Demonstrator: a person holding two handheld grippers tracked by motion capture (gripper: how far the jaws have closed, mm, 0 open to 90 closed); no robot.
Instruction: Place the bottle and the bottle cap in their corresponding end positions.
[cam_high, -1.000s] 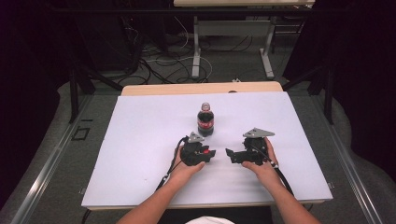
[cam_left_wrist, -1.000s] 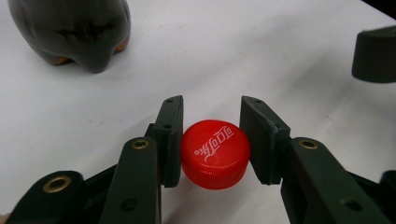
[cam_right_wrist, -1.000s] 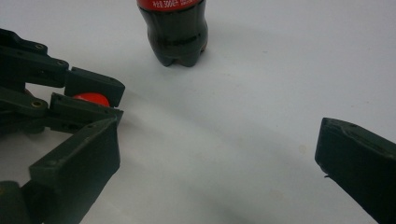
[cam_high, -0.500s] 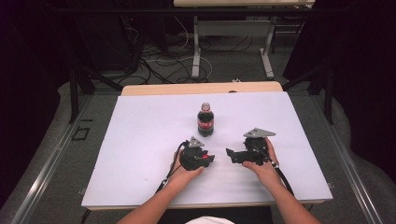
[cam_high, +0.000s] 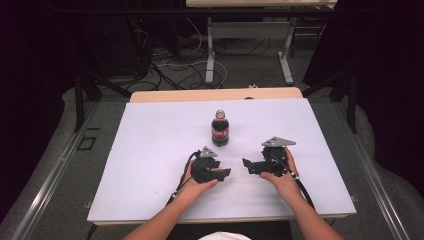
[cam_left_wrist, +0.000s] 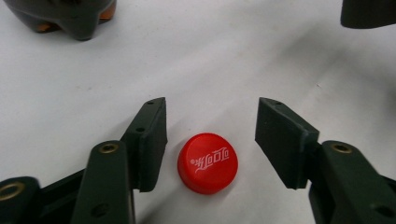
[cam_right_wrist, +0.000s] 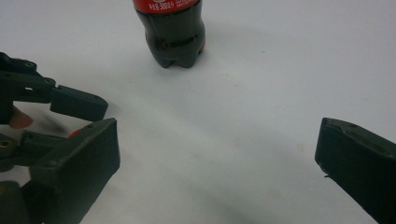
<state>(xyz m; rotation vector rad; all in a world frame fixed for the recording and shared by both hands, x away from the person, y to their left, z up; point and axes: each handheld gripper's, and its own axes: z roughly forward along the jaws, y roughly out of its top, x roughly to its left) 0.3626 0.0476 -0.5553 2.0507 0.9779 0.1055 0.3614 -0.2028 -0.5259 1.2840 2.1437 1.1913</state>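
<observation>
Red plastic bottle cap (cam_left_wrist: 208, 163) lies on the white table (cam_left_wrist: 233, 60) between the left gripper (cam_left_wrist: 211, 142) jaws, just opened, untouched; the gripper is best lifted straight up; right gripper (cam_right_wrist: 217, 163) jaws are held apart

Between the two hand-held grippers the white counter (cam_high: 150, 150) lies bare. The cola bottle (cam_high: 220, 129) stands upright just beyond that gap, the one tall obstacle. A red cap (cam_left_wrist: 208, 162) lies on the counter between the left hand-held gripper (cam_left_wrist: 211, 135)'s parted jaws, touching neither pad.
</observation>
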